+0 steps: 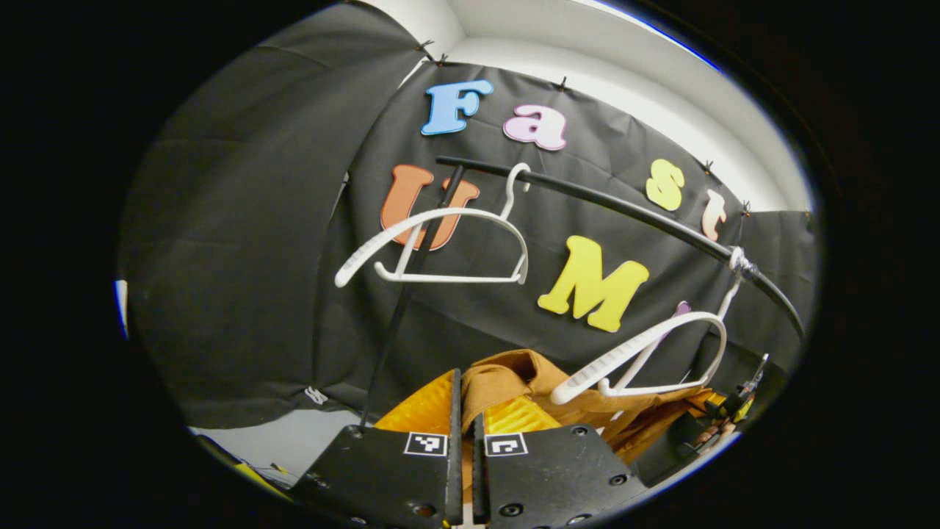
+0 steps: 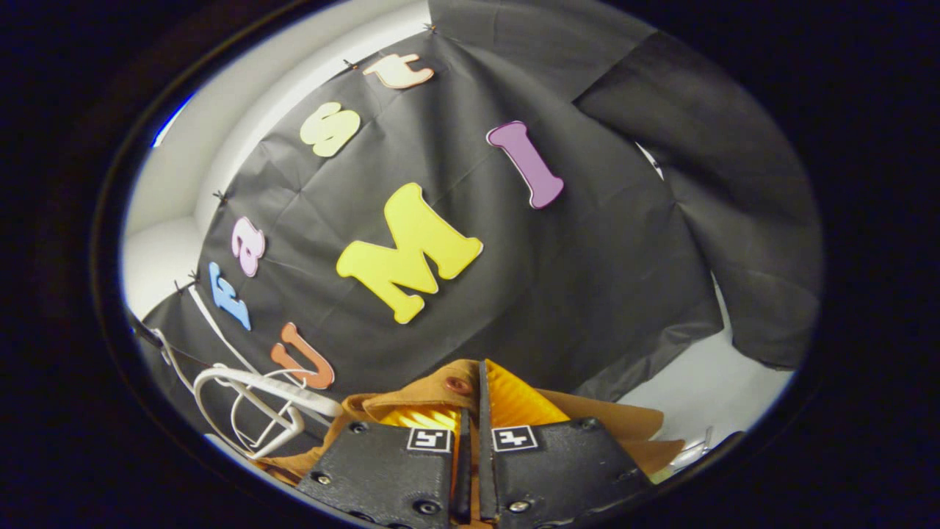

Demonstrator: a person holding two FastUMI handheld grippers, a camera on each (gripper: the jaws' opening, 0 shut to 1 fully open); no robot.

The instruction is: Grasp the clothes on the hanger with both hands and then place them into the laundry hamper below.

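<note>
It was a recording booth: black cloth wall, white ceiling, a clothes rail with white hangers.

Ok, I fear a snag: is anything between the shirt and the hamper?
The left gripper and right gripper pinch the shirt; a bare white hanger hangs close beside it and might catch. The path down I cannot judge.

Black rail with two hangers
</note>
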